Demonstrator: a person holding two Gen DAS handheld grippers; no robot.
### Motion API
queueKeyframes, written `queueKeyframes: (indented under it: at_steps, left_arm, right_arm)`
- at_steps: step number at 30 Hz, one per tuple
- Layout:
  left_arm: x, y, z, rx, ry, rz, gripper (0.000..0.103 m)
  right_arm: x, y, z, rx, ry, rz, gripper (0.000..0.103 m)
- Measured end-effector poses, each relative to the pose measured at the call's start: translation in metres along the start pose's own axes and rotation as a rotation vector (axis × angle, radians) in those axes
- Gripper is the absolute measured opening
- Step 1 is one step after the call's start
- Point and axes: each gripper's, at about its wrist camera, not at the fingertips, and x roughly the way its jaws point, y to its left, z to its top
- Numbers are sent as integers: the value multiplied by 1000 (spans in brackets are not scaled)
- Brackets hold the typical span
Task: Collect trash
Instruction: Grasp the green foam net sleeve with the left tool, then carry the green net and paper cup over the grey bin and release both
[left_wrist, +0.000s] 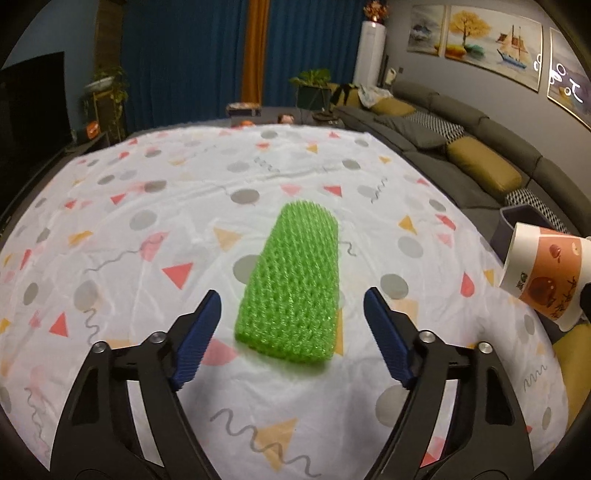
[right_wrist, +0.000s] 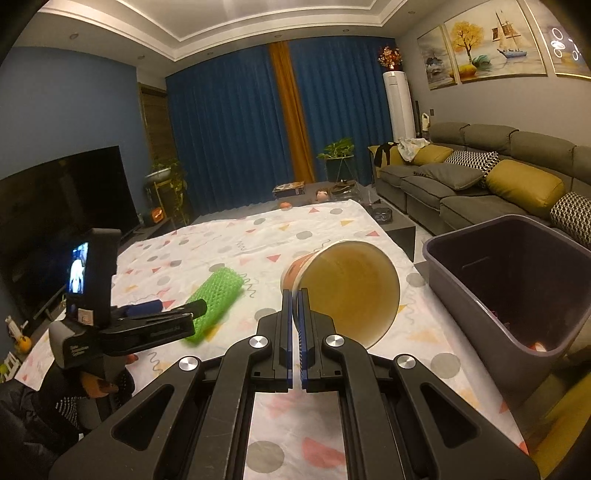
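Fingers (right_wrist: 298, 306) of the right gripper pinch the rim of a tilted paper cup (right_wrist: 347, 291), near a grey bin (right_wrist: 480, 258). Left gripper (left_wrist: 291, 299) fingers spread wide around a green foam net (left_wrist: 291, 280) lying on the bench (left_wrist: 129, 221).

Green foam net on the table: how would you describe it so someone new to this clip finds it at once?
Start from the table under the white tablecloth printed with triangles and dots. Near its middle lies the green foam net, a flattened mesh sleeve lying just ahead of the open left tongs. It is the only bright green, knobbly thing there; the paper cup pinched by the right tongs is smooth and orange-printed.
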Motion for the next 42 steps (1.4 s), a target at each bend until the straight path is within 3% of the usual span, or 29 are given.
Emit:
queueKeyframes:
  at_steps: [8, 10, 15, 24, 28, 34, 42]
  left_arm:
    - [13, -1, -1, 1, 75, -51, 41]
    - [14, 0, -2, -5, 76, -64, 36]
    - [12, 0, -2, -7, 68, -90, 11]
    - [-10, -5, -2, 2, 12, -122, 9]
    - [-37, -26, 6, 35, -47, -176, 9]
    - [-78, -90, 20, 121, -130, -311, 9]
    - [-76, -189, 26, 219, -121, -467, 9]
  right_arm:
    - [-1, 0, 0, -3, 0, -1, 4]
    - [0, 0, 0, -1, 1, 0, 4]
    - [-5, -1, 0, -3, -5, -2, 4]
    - [-20, -9, 3, 3, -41, -23, 4]
    - [-32, -20, 7, 12, -73, -50, 4]
    - [-57, -55, 15, 41, -128, -162, 4]
    - [-72, -111, 12, 74, -121, -313, 4]
